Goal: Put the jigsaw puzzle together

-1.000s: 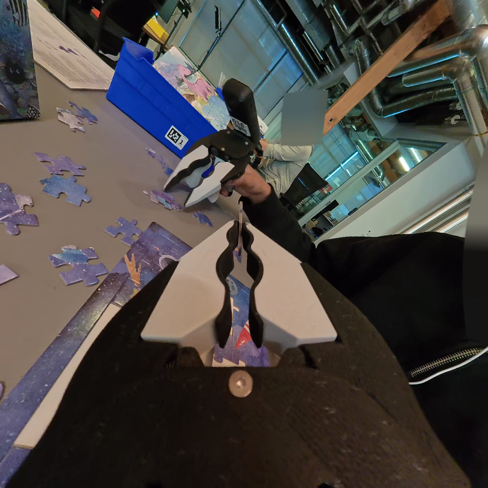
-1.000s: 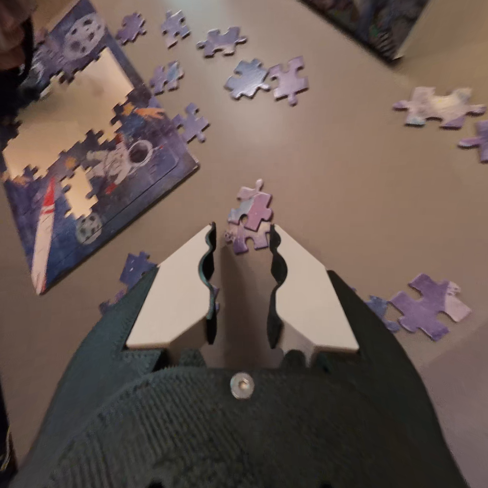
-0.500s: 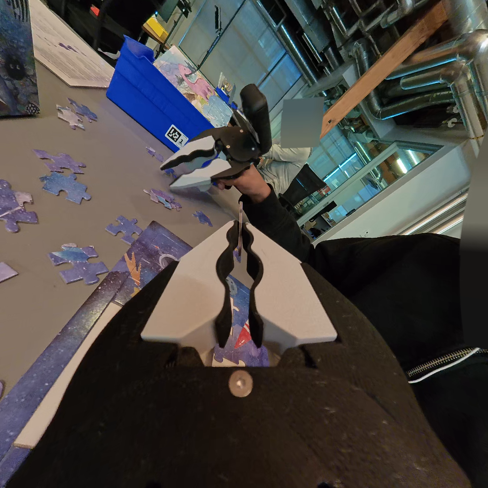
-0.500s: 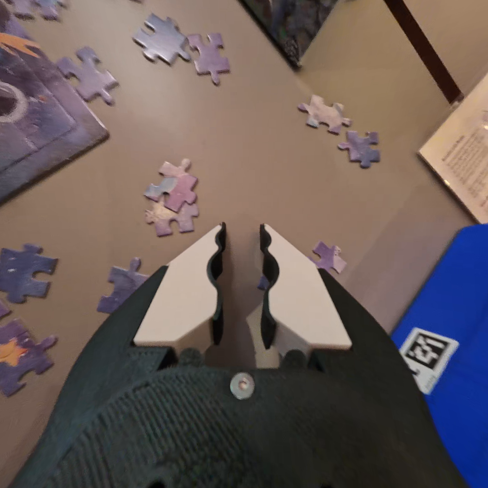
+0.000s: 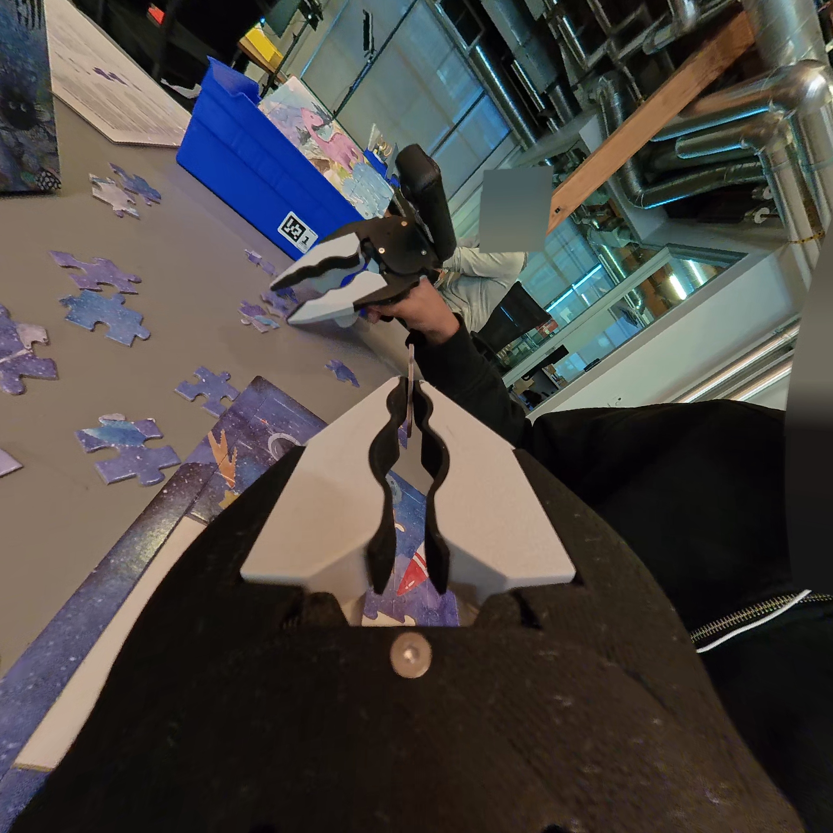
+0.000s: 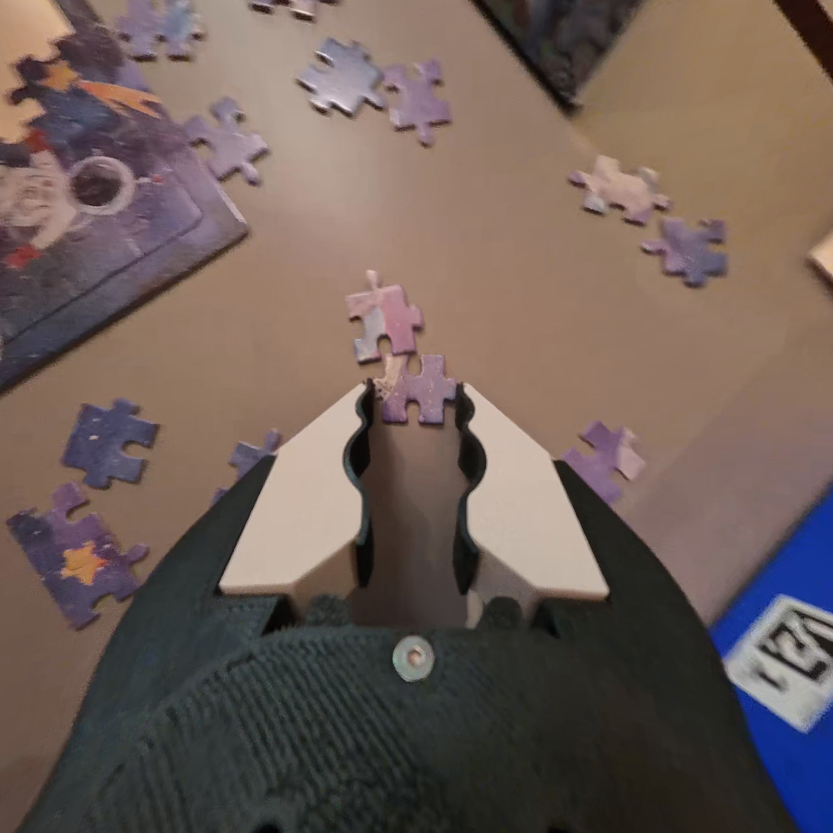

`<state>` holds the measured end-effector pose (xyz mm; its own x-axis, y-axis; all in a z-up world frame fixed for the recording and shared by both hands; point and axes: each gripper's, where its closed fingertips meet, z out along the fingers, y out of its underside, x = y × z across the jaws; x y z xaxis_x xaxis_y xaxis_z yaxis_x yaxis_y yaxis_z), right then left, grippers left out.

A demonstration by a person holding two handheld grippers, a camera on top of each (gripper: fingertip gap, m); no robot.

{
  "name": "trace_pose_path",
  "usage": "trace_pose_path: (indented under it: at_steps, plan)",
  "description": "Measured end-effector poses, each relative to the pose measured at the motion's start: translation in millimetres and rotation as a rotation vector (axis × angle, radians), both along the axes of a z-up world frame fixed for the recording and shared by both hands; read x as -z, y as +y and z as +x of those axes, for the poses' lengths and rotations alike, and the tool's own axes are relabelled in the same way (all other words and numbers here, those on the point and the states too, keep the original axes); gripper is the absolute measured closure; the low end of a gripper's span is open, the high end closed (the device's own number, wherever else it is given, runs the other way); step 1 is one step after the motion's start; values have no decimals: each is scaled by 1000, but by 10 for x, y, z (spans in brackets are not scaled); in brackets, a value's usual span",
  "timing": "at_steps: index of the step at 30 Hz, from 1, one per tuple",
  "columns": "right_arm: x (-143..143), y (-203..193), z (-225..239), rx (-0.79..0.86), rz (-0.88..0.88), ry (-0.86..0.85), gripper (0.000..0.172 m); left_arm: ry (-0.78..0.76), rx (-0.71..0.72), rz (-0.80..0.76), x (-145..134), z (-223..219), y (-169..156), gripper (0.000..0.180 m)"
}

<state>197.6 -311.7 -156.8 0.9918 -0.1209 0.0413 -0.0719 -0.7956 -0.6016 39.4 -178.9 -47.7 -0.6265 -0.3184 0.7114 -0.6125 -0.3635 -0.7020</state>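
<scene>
Grey table (image 6: 518, 234) strewn with loose purple pieces; part-built puzzle board (image 6: 103, 234) lies left, blue bin (image 5: 252, 180) at the far edge. Left gripper (image 5: 409, 387) is seen raised over the board, jaws pressed on a thin puzzle piece (image 5: 410, 360) held edge-on. Right gripper (image 6: 414, 390) is spread, fingertips flanking a purple piece (image 6: 417, 390) lying flat on the table; contact cannot be told.

Loose puzzle pieces (image 6: 417, 390) show purple and lilac, speckled white; the bin (image 5: 252, 180) is bright blue; the table (image 6: 518, 252) is plain grey-brown.
</scene>
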Motion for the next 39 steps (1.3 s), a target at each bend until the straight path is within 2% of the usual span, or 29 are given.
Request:
trace_pose_path:
  at_steps: [3,4,6,11,15,17,19,22,27,28,29,35,39]
  plan:
    - [-32,-188,277,119,-51,-110,139,2,-1,1,8,3,-3,180]
    - [-60,-211,319,131,-52,-142,143,4,-1,0,10,5,-6,180]
    - [-181,-95,253,95,24,-155,140,11,2,-6,17,8,-14,180]
    - [-707,634,-518,-147,390,-51,136,41,7,-43,40,23,-56,180]
    - [-951,1138,-1266,-292,560,-46,126,67,-8,-79,62,53,-56,180]
    - [-970,1283,-1492,-312,575,-100,116,76,-20,-102,59,67,-38,180]
    - [-985,1350,-1588,-305,583,-164,115,81,-23,-126,44,71,-25,180]
    - [-978,1372,-1505,-236,572,-219,130,83,-22,-145,29,69,-26,180]
    - [-1022,1269,-1252,-162,577,-228,131,87,-19,-141,36,63,-38,180]
    - [-1060,1237,-1169,-125,587,-251,145,91,-9,-144,35,54,-52,180]
    - [-1099,1207,-1107,-107,596,-285,147,92,-9,-143,39,53,-60,180]
    - [-1172,1223,-1407,-273,628,-337,136,97,-39,-160,43,85,-1,180]
    - [-991,1297,-1504,-327,514,-470,150,111,-30,-189,37,87,-21,180]
